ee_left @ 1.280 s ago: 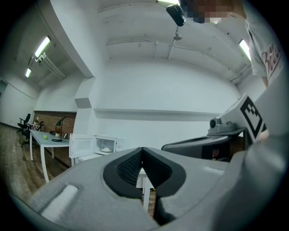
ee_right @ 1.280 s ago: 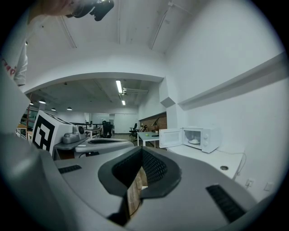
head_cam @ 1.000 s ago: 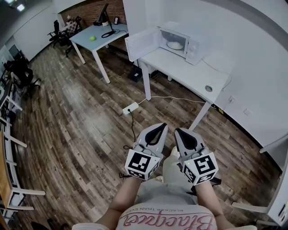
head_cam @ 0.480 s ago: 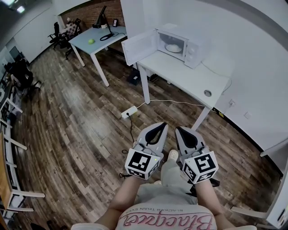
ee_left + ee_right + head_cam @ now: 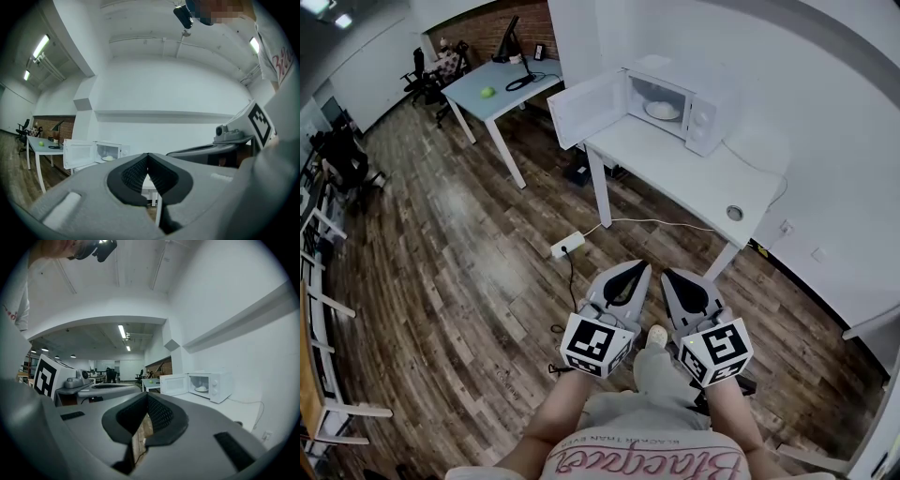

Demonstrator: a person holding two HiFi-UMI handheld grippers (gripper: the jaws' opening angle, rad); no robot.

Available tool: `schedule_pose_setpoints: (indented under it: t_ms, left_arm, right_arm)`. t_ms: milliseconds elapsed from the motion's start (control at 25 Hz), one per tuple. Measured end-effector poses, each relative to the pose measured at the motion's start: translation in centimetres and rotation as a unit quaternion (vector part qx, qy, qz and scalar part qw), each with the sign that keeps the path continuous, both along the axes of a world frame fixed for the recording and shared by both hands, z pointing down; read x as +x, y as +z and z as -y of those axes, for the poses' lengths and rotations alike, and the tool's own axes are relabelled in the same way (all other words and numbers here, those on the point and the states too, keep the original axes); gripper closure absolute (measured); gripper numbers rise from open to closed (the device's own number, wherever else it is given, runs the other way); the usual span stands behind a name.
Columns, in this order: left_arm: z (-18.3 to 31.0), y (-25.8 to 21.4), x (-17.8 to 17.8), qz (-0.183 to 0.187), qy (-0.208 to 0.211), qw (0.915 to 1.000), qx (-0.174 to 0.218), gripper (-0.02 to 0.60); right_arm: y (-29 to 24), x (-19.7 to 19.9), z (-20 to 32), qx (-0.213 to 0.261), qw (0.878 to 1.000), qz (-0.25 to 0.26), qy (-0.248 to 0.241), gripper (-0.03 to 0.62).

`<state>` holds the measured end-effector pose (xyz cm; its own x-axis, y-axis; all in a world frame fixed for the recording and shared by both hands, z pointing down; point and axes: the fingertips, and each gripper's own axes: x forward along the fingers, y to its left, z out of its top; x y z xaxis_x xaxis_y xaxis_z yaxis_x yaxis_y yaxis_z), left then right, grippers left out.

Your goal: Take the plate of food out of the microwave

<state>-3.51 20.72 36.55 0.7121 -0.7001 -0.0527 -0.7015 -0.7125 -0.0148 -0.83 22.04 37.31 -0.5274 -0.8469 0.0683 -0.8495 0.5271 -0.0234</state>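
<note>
Over on the white table the microwave is sitting with its door hanging wide open, and the plate of food is resting inside the cavity, so it isn't out yet. From my end I'm seeing both grippers hanging low in front of the person's waist, side by side and pointing toward the table, well apart from it. The left gripper is showing its jaws pressed together at the tips with nothing between them. The right gripper is doing the same: tips touching, only a sliver of wood floor peeking through lower down, so it's empty too. A power strip is lying on the floor between the grippers and the table. Farther back, a green ball is sitting on a second table.
</note>
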Motion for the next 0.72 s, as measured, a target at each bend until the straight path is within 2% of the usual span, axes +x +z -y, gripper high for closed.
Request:
schedule_pose_setpoints:
  t_ms: [320, 720]
  left_arm:
    - [4.8, 0.8, 1.2, 0.004, 0.002, 0.9999, -0.011, 0.577]
    - [10.8, -0.3, 1.7, -0.001, -0.019, 0.9998, -0.010, 0.577]
  right_arm:
    - [0.4, 1.3, 4.7, -0.004, 1.000, -0.005, 0.006, 0.583]
    - [-0.8, 2.5, 11.1, 0.000, 1.000, -0.004, -0.003, 0.583]
